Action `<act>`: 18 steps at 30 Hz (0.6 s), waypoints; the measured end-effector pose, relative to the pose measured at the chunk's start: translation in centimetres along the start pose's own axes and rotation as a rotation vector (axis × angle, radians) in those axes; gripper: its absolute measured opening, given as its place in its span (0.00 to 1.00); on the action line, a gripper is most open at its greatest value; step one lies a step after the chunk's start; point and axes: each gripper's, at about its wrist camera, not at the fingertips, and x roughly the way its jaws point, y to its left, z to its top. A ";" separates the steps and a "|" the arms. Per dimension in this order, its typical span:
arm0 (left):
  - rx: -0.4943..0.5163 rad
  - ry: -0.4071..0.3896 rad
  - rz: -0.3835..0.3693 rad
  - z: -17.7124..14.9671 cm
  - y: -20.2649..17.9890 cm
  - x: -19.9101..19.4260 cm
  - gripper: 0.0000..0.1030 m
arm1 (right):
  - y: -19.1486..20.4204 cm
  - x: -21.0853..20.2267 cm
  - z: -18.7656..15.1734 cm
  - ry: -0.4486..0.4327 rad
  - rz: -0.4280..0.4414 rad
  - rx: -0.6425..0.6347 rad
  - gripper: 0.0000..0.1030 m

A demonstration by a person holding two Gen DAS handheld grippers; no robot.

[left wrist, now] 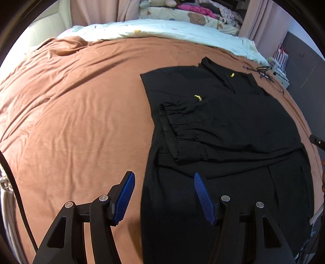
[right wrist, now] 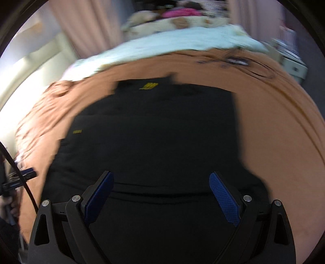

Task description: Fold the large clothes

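A large black garment (left wrist: 233,126) with small yellow marks lies flat on the brown bedsheet (left wrist: 81,121), with one sleeve folded in across its front. My left gripper (left wrist: 164,176) is open and empty, above the garment's near left edge. In the blurred right wrist view the same black garment (right wrist: 158,132) fills the middle. My right gripper (right wrist: 161,176) is open and empty above the garment's near part.
A pale blanket (left wrist: 162,32) and printed pillows (left wrist: 193,16) lie at the far end of the bed. Black cables (left wrist: 262,71) lie on the sheet at the far right, near a bedside box (left wrist: 282,75). Pink curtains (left wrist: 97,12) hang behind.
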 end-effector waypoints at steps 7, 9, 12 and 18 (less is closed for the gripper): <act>-0.014 -0.036 0.006 1.3 -0.5 2.0 0.61 | -5.6 0.8 -0.9 0.022 -0.119 0.079 0.92; -0.010 -0.057 -0.007 1.7 -0.9 2.2 0.61 | -5.8 1.2 -1.1 0.031 -0.120 0.086 0.92; 0.000 -0.067 -0.013 2.3 -1.7 2.8 0.61 | -5.6 1.7 -1.4 0.052 -0.113 0.044 0.92; 0.043 -0.021 -0.007 2.8 -3.5 5.4 0.61 | -5.5 5.0 -1.3 0.112 -0.187 -0.026 0.92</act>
